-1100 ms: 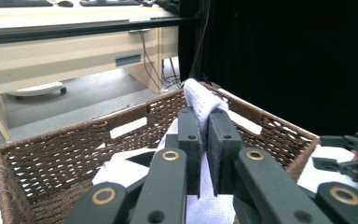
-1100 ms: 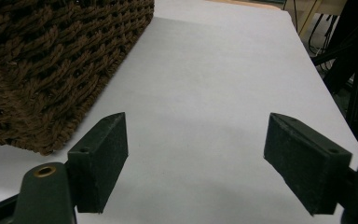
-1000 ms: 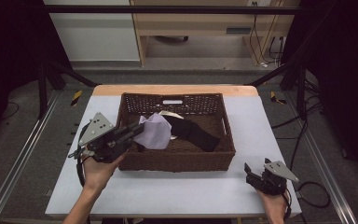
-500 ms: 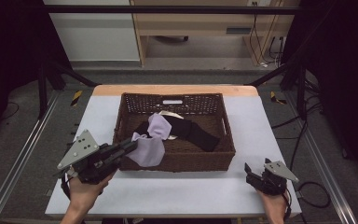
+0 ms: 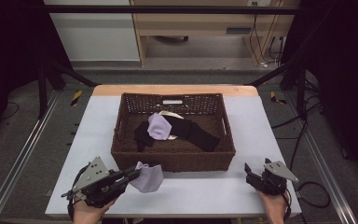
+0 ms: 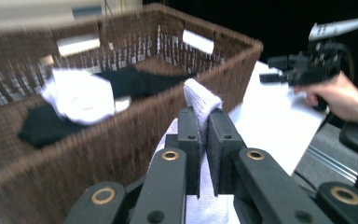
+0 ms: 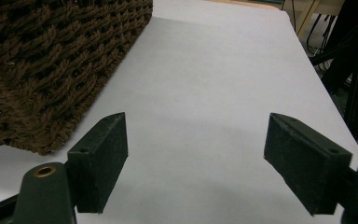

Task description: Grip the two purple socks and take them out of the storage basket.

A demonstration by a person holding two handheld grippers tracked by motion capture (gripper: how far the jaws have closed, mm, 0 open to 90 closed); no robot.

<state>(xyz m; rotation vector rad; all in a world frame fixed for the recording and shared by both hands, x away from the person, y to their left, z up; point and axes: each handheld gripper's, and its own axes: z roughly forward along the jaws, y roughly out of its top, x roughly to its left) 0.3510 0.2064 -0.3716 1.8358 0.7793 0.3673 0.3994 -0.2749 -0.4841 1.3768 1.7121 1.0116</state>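
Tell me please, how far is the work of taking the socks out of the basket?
Done: one lilac sock is already outside the wicker basket, over the table in front of it. In hand: the left gripper is shut on that sock. Left: a second lilac sock and a black sock lie inside the basket. The right gripper is open near the table's right edge.
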